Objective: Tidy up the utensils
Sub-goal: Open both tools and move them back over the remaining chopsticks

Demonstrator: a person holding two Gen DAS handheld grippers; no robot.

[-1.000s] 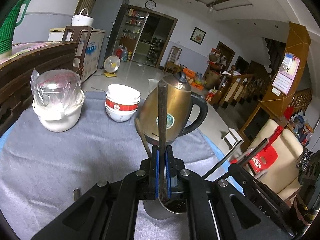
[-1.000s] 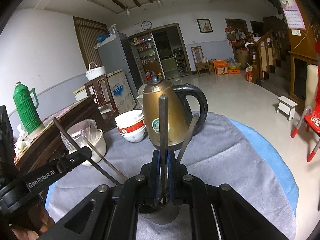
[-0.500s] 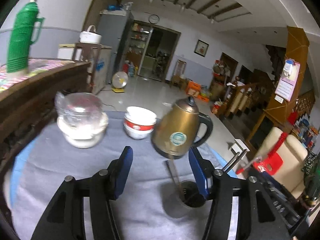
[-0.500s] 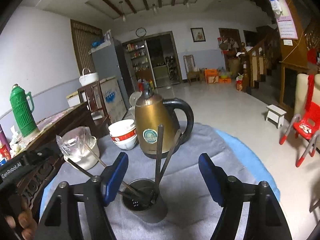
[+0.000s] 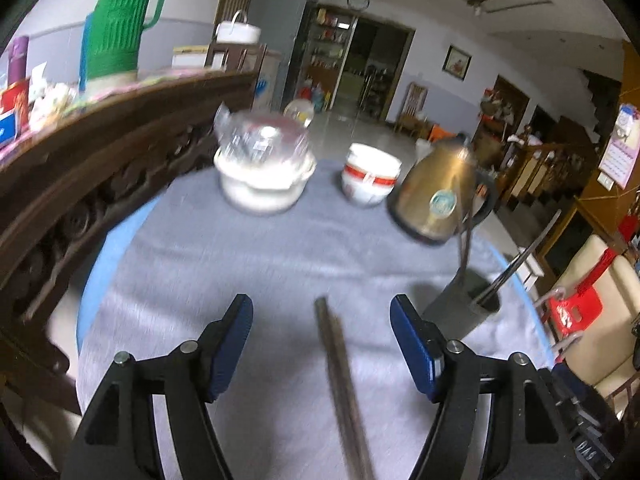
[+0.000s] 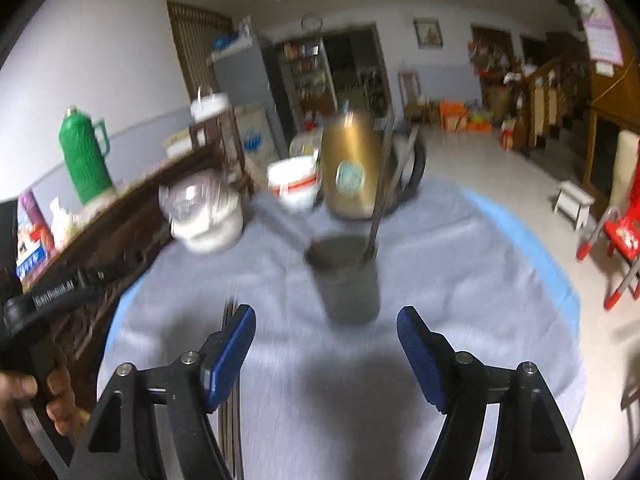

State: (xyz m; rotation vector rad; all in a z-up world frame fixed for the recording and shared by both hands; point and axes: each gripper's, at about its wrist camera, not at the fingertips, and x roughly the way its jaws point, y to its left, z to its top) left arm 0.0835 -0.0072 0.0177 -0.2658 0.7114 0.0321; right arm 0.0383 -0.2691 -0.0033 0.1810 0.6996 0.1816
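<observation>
Your left claw (image 5: 321, 342) is opening, and a dark utensil (image 5: 340, 380) lies on the grey cloth between its pads, untouched. The holder cup (image 5: 466, 308) with several utensils in it stands just beyond the right pad. Your right claw (image 6: 326, 346) gapes wide and holds nothing, with the holder cup (image 6: 346, 280) ahead. Bare cloth spreads around both claws. The desk's blue edge (image 6: 532, 248) curves off right; kettle (image 5: 438, 196) and bowls (image 5: 370, 180) stand at the back.
</observation>
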